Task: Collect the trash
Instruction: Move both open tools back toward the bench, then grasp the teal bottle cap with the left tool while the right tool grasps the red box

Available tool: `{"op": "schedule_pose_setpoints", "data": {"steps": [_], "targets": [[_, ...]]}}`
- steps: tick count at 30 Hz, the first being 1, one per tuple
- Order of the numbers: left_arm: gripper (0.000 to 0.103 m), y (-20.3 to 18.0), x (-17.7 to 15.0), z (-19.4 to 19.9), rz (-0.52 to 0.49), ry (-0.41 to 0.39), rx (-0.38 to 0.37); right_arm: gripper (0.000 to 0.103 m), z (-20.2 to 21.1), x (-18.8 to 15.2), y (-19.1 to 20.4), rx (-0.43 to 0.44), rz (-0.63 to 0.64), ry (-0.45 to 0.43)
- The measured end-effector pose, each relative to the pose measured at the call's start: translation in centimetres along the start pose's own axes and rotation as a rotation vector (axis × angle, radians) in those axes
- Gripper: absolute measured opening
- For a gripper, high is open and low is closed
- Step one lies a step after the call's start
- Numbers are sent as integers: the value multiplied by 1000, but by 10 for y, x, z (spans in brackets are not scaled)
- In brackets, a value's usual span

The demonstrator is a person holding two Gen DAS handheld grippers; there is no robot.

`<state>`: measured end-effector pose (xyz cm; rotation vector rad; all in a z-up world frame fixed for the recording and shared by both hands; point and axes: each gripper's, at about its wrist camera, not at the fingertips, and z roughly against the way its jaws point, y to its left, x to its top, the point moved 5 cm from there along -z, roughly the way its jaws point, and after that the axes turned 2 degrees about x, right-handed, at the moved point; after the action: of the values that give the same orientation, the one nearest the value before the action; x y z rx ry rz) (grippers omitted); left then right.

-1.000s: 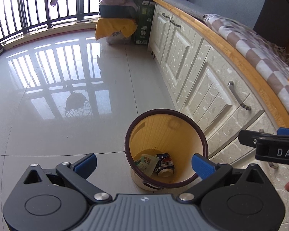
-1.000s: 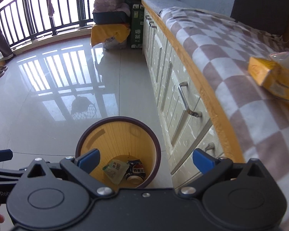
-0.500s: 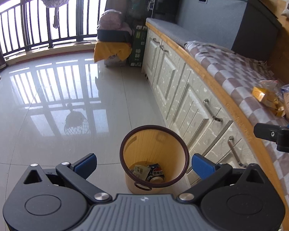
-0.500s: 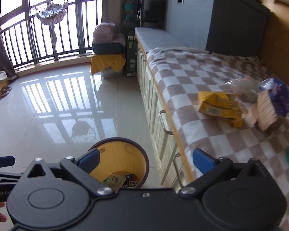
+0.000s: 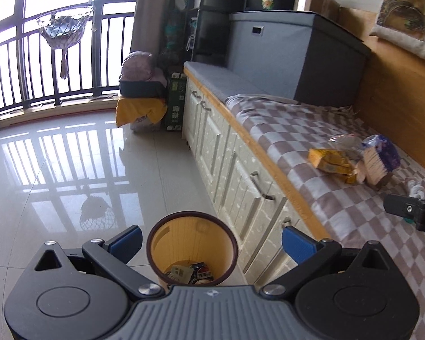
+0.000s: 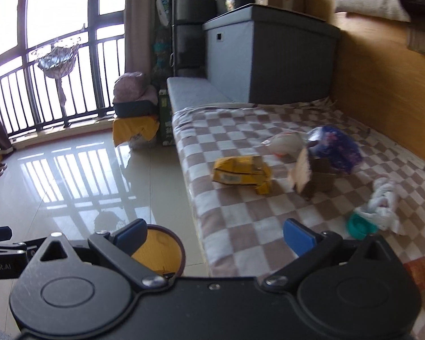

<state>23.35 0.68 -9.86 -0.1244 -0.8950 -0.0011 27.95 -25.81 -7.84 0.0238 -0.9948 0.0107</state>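
Note:
A yellow bin with a dark rim stands on the floor by the cabinets, with a can and a wrapper inside. My left gripper hangs open above it, empty. On the checked blanket lie a yellow packet, a blue-purple bag, a brown box, a white wrapper, a white twisted cloth and a teal cap. My right gripper is open and empty over the bench edge, short of the litter. The bin shows at its lower left.
White cabinets with metal handles run under the bench. A grey storage box stands at the far end. A wooden wall panel backs the bench. A balcony railing and a yellow-draped pile lie beyond the glossy floor.
Both grippers have risen and tilted up from the bin toward the bench. The litter on the blanket has come into view; the bin has dropped to the bottom of both views.

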Motion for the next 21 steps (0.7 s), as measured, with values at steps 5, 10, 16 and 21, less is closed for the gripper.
{"op": "schedule_pose_setpoints", "data": {"steps": [5, 10, 16, 21], "targets": [[103, -31, 0, 11, -31, -31, -29, 103, 25, -7, -39, -51, -27, -36], [103, -67, -4, 15, -67, -54, -67, 103, 46, -18, -82, -112, -69, -72], [103, -116, -15, 16, -107, -85, -146, 103, 60, -36, -127, -170, -113, -83], [103, -151, -25, 15, -127, -94, -208, 103, 70, -54, -163, -222, -129, -90]]}}
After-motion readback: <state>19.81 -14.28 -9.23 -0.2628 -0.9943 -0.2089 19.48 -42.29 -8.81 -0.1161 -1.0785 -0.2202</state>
